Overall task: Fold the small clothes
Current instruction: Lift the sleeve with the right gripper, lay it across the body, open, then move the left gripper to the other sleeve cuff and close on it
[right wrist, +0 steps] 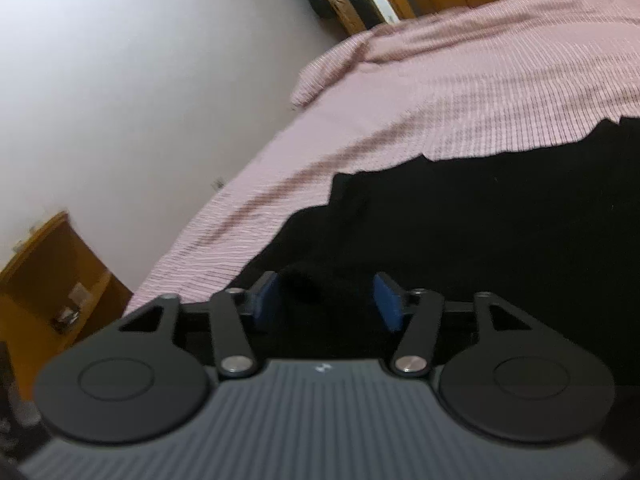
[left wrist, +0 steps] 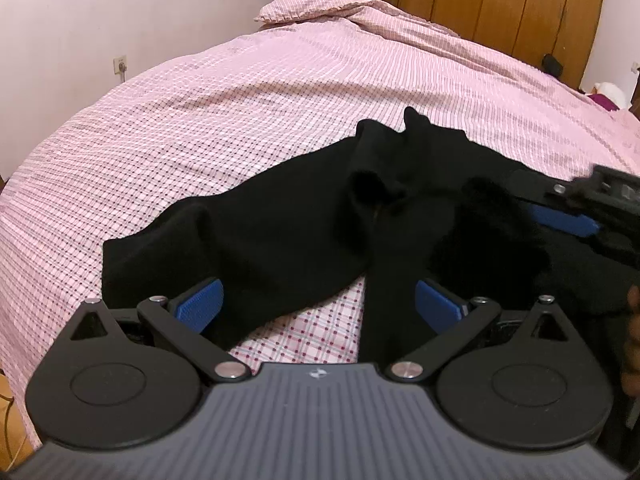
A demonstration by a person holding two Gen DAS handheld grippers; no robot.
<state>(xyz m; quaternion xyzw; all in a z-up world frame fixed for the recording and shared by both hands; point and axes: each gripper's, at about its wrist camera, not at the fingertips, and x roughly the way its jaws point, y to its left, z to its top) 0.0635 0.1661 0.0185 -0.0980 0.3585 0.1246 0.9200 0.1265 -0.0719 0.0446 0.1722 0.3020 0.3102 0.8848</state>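
Note:
A black garment (left wrist: 280,224) lies rumpled on the pink checked bed (left wrist: 240,100), with two leg-like parts running toward me. My left gripper (left wrist: 318,304) is open, low over its near end, blue pads on either side of the cloth. My right gripper (right wrist: 326,300) is open too, jaws narrower, with a fold of the black garment (right wrist: 480,232) between its blue pads; the view is blurred. The right gripper also shows at the right edge of the left wrist view (left wrist: 568,216), on the garment's right side.
A pillow (left wrist: 320,8) lies at the bed's head. Wooden wardrobes (left wrist: 500,0) stand beyond the bed. A white wall (left wrist: 100,20) runs along the left. A wooden side table (right wrist: 52,280) stands by the bed's edge.

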